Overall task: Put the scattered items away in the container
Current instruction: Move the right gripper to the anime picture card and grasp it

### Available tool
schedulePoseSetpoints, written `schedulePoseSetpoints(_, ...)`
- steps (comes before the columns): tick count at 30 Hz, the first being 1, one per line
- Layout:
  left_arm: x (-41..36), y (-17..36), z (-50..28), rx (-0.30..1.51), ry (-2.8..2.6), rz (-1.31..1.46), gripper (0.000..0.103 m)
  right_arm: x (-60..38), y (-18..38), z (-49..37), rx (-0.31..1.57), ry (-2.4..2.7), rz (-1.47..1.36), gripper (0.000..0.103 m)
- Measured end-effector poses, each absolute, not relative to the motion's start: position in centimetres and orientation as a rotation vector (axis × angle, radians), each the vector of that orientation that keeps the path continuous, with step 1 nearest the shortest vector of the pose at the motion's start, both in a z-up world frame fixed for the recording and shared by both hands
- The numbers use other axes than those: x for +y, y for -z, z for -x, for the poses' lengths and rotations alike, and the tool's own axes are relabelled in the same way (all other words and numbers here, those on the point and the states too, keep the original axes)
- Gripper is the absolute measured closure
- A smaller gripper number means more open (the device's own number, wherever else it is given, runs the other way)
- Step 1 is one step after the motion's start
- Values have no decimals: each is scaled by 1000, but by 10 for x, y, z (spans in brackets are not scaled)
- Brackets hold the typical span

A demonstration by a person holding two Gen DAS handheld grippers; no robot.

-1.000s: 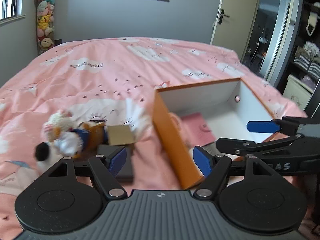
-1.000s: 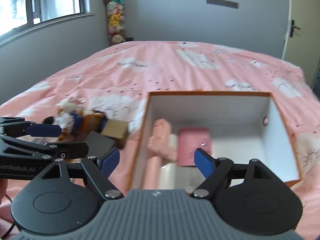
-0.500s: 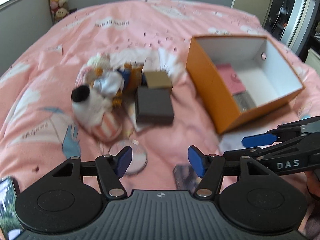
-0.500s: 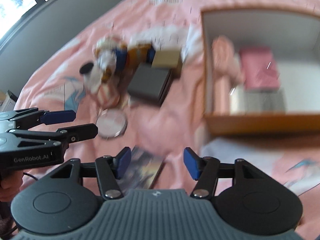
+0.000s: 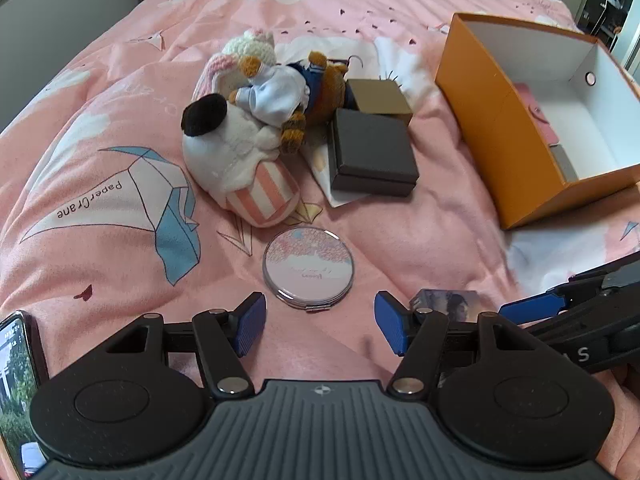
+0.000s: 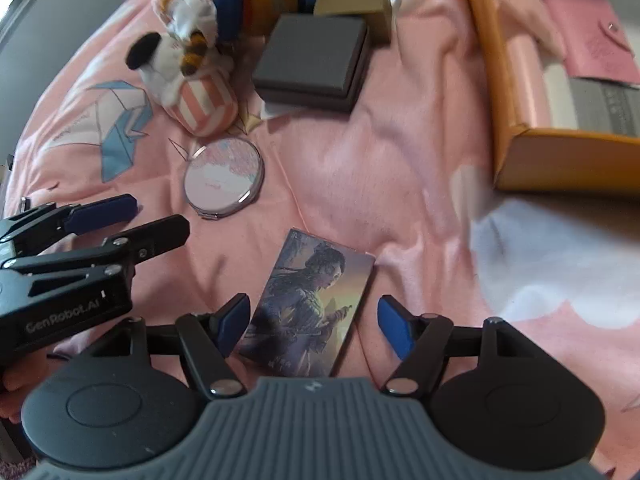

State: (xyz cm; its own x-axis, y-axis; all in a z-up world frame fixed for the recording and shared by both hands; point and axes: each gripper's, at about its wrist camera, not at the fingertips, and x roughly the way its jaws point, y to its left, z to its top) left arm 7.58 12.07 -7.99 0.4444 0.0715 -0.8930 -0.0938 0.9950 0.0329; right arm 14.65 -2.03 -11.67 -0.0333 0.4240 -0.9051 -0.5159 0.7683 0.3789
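Scattered on the pink duvet are a round compact mirror point(image 5: 308, 266), a pile of plush toys point(image 5: 240, 140), a dark grey box point(image 5: 372, 156), a tan box point(image 5: 380, 98) and a picture card box point(image 6: 310, 304). The orange container point(image 5: 480, 120) stands at the right, with a pink wallet point(image 6: 596, 36) and a grey item point(image 6: 604, 108) inside. My left gripper point(image 5: 320, 328) is open, pointing down, with the mirror just beyond its fingertips. My right gripper point(image 6: 314, 326) points down, its jaws opening. The picture card box lies between them, unpressed.
A phone point(image 5: 16, 380) lies at the lower left edge of the left wrist view. White paper point(image 5: 340, 196) pokes out under the dark box. The left gripper point(image 6: 144, 220) hovers close to the right one, left of the card box. Duvet folds lie between the items and the container.
Both grippers tipped down and sank toward the duvet, away from the container. The mirror now lies ahead of the left fingertips and the card box between the right jaws.
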Motion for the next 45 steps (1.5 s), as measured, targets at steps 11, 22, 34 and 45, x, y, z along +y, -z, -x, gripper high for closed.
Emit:
schedulePoseSetpoints(11,119,95,-83,1147,-137,-25,32,-8,133,-149,1468,-784,113,34)
schedulePoseSetpoints(22,116,82,-82,1073,-90,3,32,-21,105,-157,1342,-758,159,94)
schedulePoseSetpoints(34,122,83,-79,1083,-123,7,33,4,122,-148,1420,-783,192,39)
schedulePoseSetpoints(45,123,81,-78,1078,-114,13,33,4,117,-151,1365,-782,239,73)
